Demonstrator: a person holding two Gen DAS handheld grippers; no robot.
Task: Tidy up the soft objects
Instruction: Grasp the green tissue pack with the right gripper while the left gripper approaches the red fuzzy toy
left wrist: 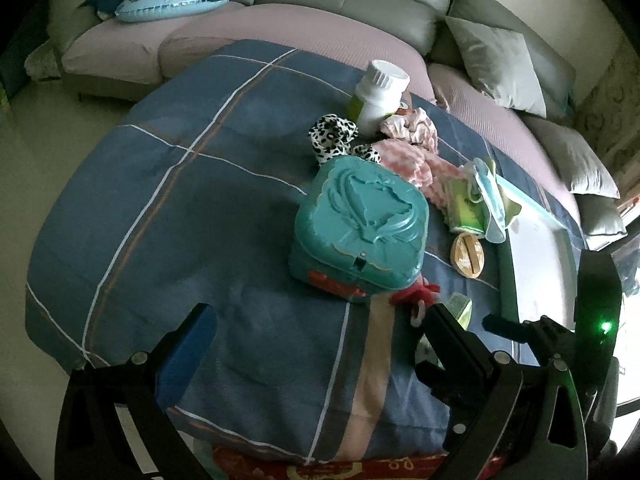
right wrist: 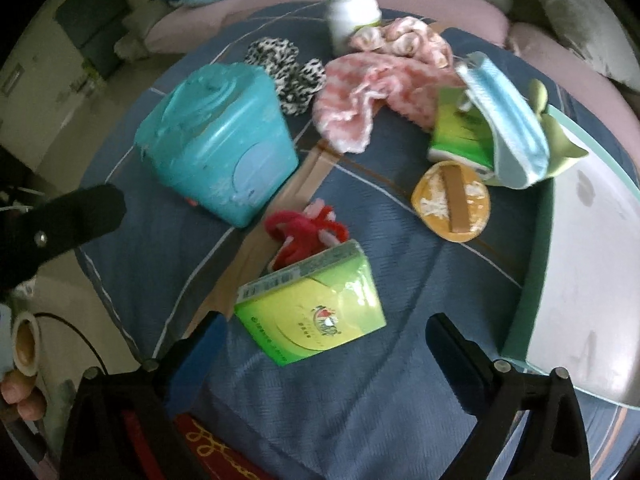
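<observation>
Here, then, the moment line by line.

Surface: a blue plaid quilt (right wrist: 360,400) spread over a low table in front of a grey sofa — a soft bed on which everything loose has been gathered in one cluster, within reach of both tools.

Container: a teal moulded-plastic box with a relief lid (left wrist: 360,228) stands near the middle, lid closed; probably where the soft things are meant to go, though its latch looks unopened.

Soft things: a leopard-print fabric scrunchie (left wrist: 332,136), a pink-and-white fluffy cloth (right wrist: 360,96), a pale blue pleated face mask (right wrist: 504,120) draped over a second green pack, and a red woolly yarn piece (right wrist: 304,232) lying just beside the box.

Hard things: a white plastic bottle with ribbed cap (right wrist: 352,12) and a round orange pad with a tan strap (right wrist: 452,200) — likely to be left out of the sorting.

Right gripper (right wrist: 326,344): fingers spread wide, holding nothing, straddling the near end of a green plastic-wrapped tissue pack (right wrist: 316,316); seemingly lined up to take it first, as the nearest soft item.

Left gripper (left wrist: 320,340): fingers spread too, empty, hovering over bare quilt short of the box — perhaps waiting to steady or open it.
</observation>
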